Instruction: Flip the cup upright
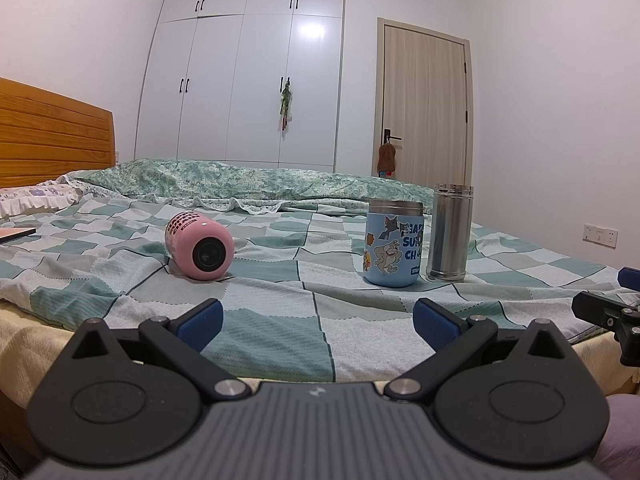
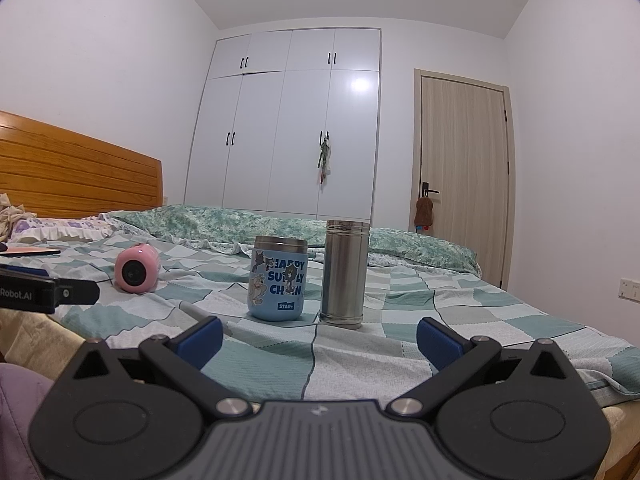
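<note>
A pink cup (image 1: 199, 247) lies on its side on the checked bedspread (image 1: 280, 292), its dark round end facing me; it also shows in the right wrist view (image 2: 136, 267) at the left. My left gripper (image 1: 318, 326) is open and empty near the bed's front edge, short of the pink cup. My right gripper (image 2: 318, 334) is open and empty, facing a blue cartoon cup (image 2: 278, 278) and a steel flask (image 2: 344, 274), both upright. The right gripper's side shows at the right edge of the left wrist view (image 1: 608, 312).
The blue cartoon cup (image 1: 394, 242) and steel flask (image 1: 450, 232) stand side by side right of the pink cup. A folded green quilt (image 1: 248, 180) lies behind. A wooden headboard (image 1: 52, 132) and pillow (image 1: 36, 196) are at the left. A flat pink item (image 2: 30, 251) lies far left.
</note>
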